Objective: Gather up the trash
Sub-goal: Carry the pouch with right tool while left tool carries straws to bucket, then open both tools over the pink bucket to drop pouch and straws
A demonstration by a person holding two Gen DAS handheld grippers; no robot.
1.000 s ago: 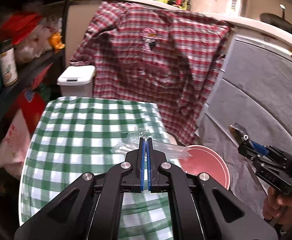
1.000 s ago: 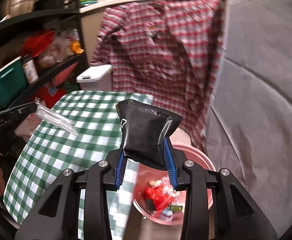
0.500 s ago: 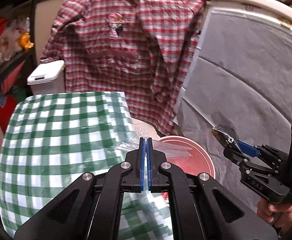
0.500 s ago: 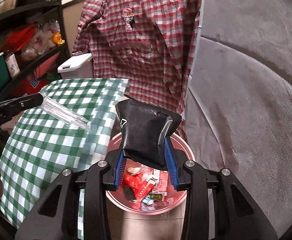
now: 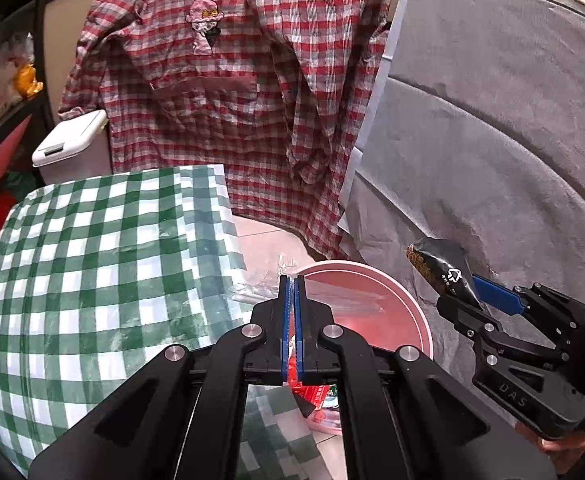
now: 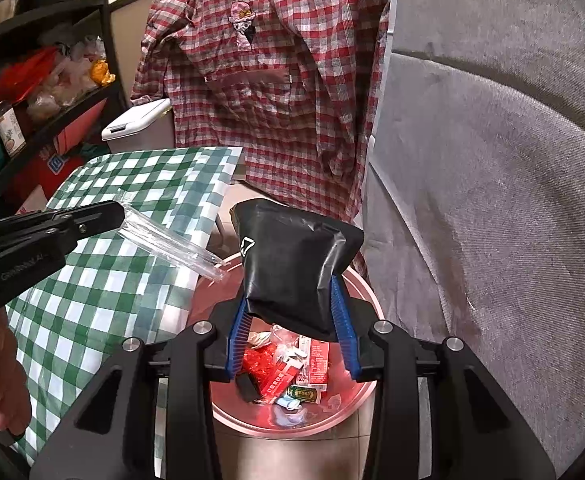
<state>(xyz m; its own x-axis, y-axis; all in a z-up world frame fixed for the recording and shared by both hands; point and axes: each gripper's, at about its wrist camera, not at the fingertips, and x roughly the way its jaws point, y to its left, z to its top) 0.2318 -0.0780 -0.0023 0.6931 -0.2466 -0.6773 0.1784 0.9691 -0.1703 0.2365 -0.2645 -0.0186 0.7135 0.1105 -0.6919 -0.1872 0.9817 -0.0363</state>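
black packet (image 6: 296, 268): pinched between the right gripper (image 6: 292, 320) fingers, over the bin
clear wrapper (image 5: 332, 300): pinched by the left gripper (image 5: 291, 292), fingers pressed together, tip over the rim
pink bin (image 6: 356, 396): below both fingers, holding wrappers, beside the checked tabletop (image 5: 92, 280)

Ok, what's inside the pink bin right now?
In the pink bin: red wrappers, small packets and scraps. The black pouch held above hides part of the inside.
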